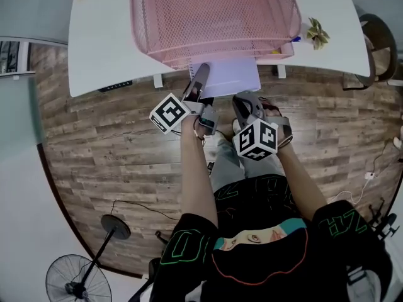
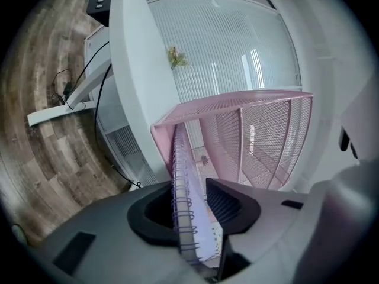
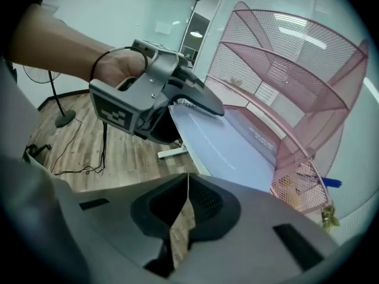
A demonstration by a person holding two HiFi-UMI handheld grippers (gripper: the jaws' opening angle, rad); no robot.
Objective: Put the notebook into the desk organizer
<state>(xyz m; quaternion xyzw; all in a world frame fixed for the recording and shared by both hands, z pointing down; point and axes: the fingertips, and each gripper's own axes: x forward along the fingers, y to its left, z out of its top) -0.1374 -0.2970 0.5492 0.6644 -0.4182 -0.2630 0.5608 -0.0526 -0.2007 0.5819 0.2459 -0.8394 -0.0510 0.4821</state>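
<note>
A pink mesh desk organizer (image 1: 214, 17) stands on the white desk (image 1: 101, 43). A lavender spiral notebook (image 1: 230, 77) lies flat, partly inside the organizer's bottom tier, with its near end sticking out past the desk's front edge. My left gripper (image 1: 200, 75) is at the notebook's near left corner. In the left gripper view the spiral edge (image 2: 180, 158) runs between the jaws of the left gripper (image 2: 192, 200), which stand apart and do not press it. My right gripper (image 1: 242, 102) hangs just below the notebook's near right edge, shut and empty (image 3: 188, 185).
A small dried-flower ornament (image 1: 317, 33) sits at the desk's right front. A blue pen (image 3: 328, 182) lies in the organizer's side pocket. A chair (image 1: 381, 43) stands to the right. A fan (image 1: 69, 282), a round stand base (image 1: 115, 226) and cables are on the wood floor.
</note>
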